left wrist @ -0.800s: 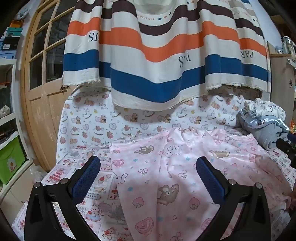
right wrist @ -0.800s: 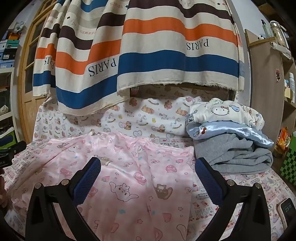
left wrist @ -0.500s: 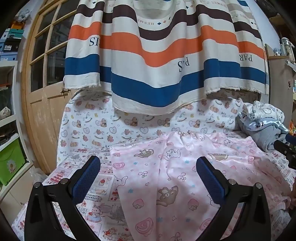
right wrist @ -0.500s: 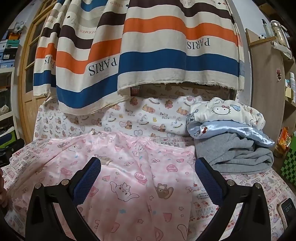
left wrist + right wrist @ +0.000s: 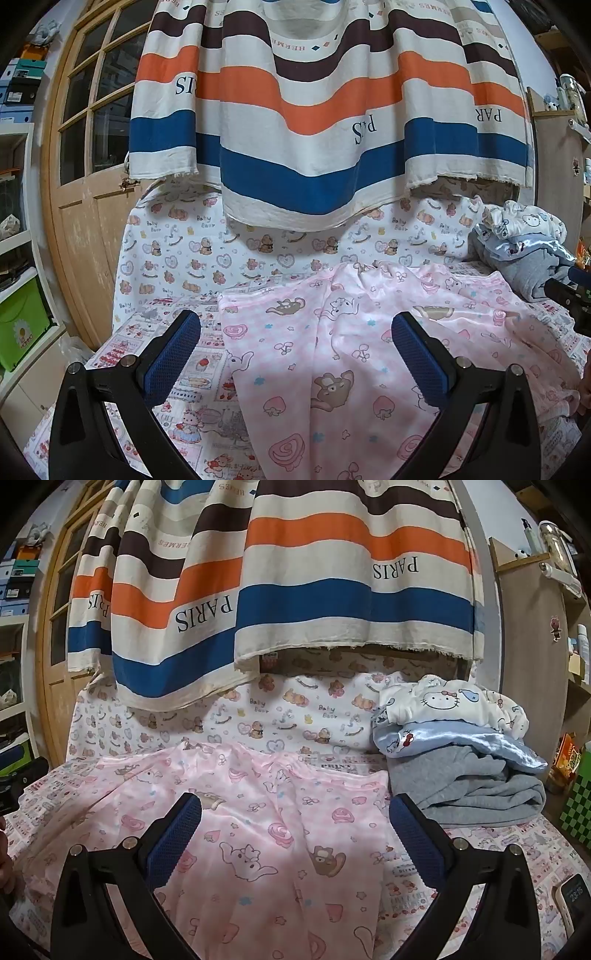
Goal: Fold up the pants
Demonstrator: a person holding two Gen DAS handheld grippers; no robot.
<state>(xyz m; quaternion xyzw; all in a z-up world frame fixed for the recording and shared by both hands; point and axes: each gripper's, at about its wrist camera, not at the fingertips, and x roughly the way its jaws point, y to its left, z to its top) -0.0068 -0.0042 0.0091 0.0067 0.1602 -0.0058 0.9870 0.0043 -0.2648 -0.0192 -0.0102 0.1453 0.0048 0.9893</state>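
Note:
Pink pants (image 5: 332, 354) printed with cartoon animals lie spread and rumpled over a surface covered in a patterned sheet (image 5: 177, 266). In the right wrist view the same pink pants (image 5: 258, 834) fill the middle. My left gripper (image 5: 295, 350) hovers above the pants' left part, jaws wide open, nothing between the blue pads (image 5: 173, 354). Over the pants' right part my right gripper (image 5: 293, 834) stands equally wide open and holds nothing. The tip of the right gripper shows at the right edge of the left wrist view.
A pile of folded clothes (image 5: 461, 746), white, light blue and grey, sits at the back right. A striped cloth (image 5: 325, 110) hangs over the back. A wooden door (image 5: 81, 184) stands left, a phone (image 5: 572, 897) lies near the right edge, and shelves flank both sides.
Both grippers have drifted back and tilted slightly, so the pants and sheet sit a little lower in view. Jaws stayed wide open; the pants did not move.

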